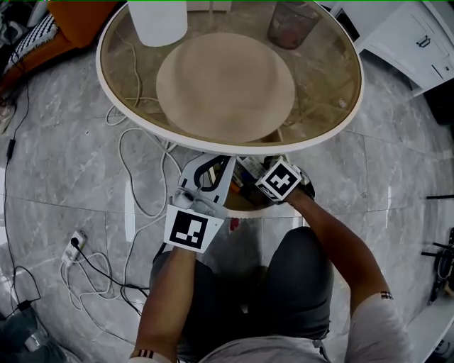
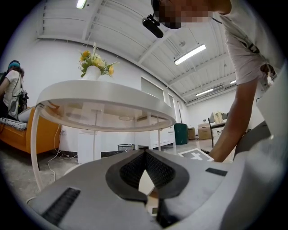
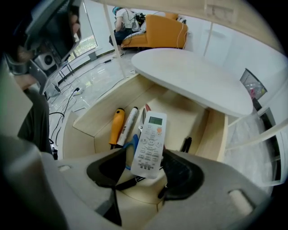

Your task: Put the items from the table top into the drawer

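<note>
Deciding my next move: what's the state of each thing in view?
Drawer: open.
Remote: in drawer, ungripped.
Screwdriver: lying in drawer.
Marker: lying in drawer.
Right gripper: open, jaws either side of remote.
Left gripper: shut.

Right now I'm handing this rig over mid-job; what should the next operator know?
Left gripper: jaws shut tip to tip, level under the table.
Right gripper: open, pointing down into the open drawer; remote control between its jaws, left pad clear of it.
Done, in drawer: orange-handled screwdriver, white marker, black pen.
Left on the table top: flower vase, dark cup.
</note>
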A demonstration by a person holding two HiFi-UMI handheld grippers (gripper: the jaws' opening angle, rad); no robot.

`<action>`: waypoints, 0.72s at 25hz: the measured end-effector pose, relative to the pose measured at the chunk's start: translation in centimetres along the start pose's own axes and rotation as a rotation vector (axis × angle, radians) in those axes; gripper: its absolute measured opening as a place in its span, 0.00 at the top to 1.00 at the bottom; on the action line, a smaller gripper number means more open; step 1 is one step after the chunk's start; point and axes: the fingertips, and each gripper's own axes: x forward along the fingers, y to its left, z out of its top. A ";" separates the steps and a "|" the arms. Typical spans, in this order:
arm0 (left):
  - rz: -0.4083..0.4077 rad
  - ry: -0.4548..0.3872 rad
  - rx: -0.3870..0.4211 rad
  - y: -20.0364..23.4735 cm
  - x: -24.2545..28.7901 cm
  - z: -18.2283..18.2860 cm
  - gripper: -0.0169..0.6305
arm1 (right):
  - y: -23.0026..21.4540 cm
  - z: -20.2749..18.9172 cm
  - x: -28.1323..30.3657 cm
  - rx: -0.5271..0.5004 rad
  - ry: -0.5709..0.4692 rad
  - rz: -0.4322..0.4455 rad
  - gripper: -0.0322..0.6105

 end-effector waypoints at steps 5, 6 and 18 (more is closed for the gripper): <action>-0.016 0.011 -0.047 -0.3 0.4 -0.5 0.97 | -0.1 2.7 -3.5 0.014 -0.178 0.000 0.56; -0.013 0.011 -0.055 -0.2 0.4 -0.6 0.97 | -0.2 3.3 -4.3 0.018 -0.225 -0.008 0.57; 0.014 0.041 -0.068 0.5 0.7 -1.2 0.97 | -0.2 7.7 -10.9 0.029 -0.614 -0.060 0.66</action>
